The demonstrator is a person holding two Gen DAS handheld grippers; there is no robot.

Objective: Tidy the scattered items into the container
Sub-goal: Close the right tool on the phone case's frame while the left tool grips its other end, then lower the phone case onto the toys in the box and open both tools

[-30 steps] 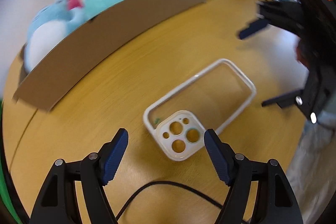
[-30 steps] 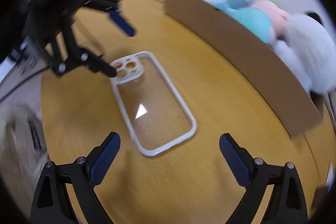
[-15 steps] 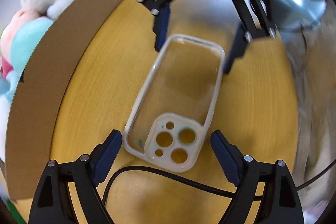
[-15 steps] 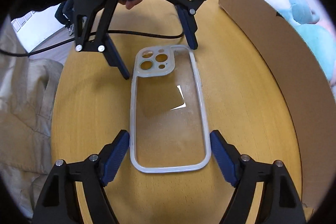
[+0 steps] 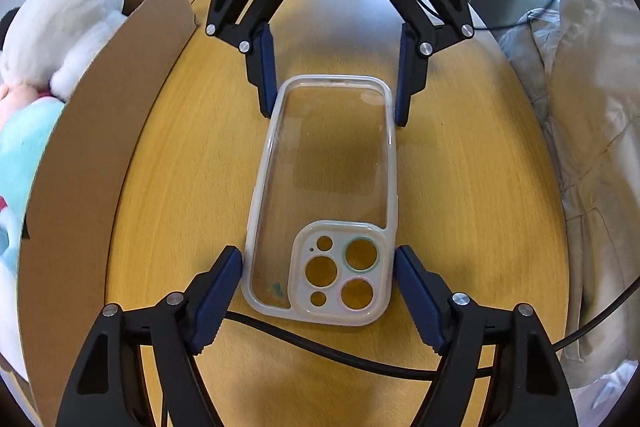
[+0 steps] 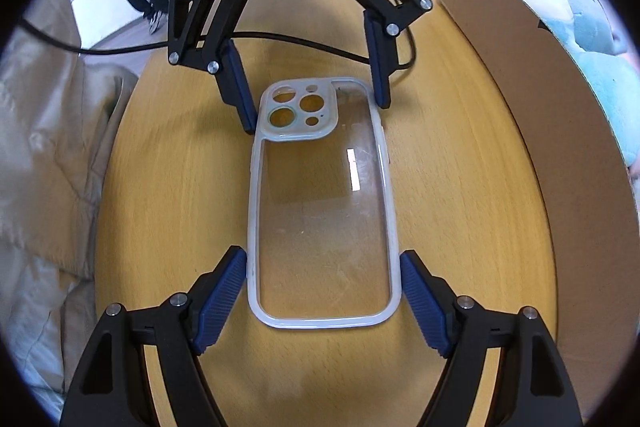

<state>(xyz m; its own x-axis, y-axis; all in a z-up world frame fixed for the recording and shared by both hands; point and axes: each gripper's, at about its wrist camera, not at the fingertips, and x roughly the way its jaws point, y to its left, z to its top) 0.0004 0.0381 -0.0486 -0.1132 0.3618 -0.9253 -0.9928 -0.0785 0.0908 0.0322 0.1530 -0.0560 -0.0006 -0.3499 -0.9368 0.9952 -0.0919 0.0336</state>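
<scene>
A clear phone case (image 5: 324, 187) with a white rim lies flat on the round wooden table (image 5: 460, 187). My left gripper (image 5: 318, 259) is open, its blue pads on either side of the camera-cutout end. My right gripper (image 6: 322, 267) is open and straddles the plain end of the phone case (image 6: 320, 219). Each gripper shows in the other's view: the right gripper (image 5: 334, 107) at the far end, the left gripper (image 6: 316, 115) likewise. The pads sit close beside the rim; I cannot tell if they touch.
A cardboard box (image 5: 92, 155) holding plush toys (image 5: 52, 39) stands along the table's left side, and shows on the right in the right wrist view (image 6: 560, 131). A black cable (image 5: 320, 347) crosses the table near the left gripper. Beige fabric (image 5: 592, 147) lies beyond the table edge.
Both grippers have swung in to line up with the case, facing each other, and lowered so that each straddles one end of it. The case has not moved.
</scene>
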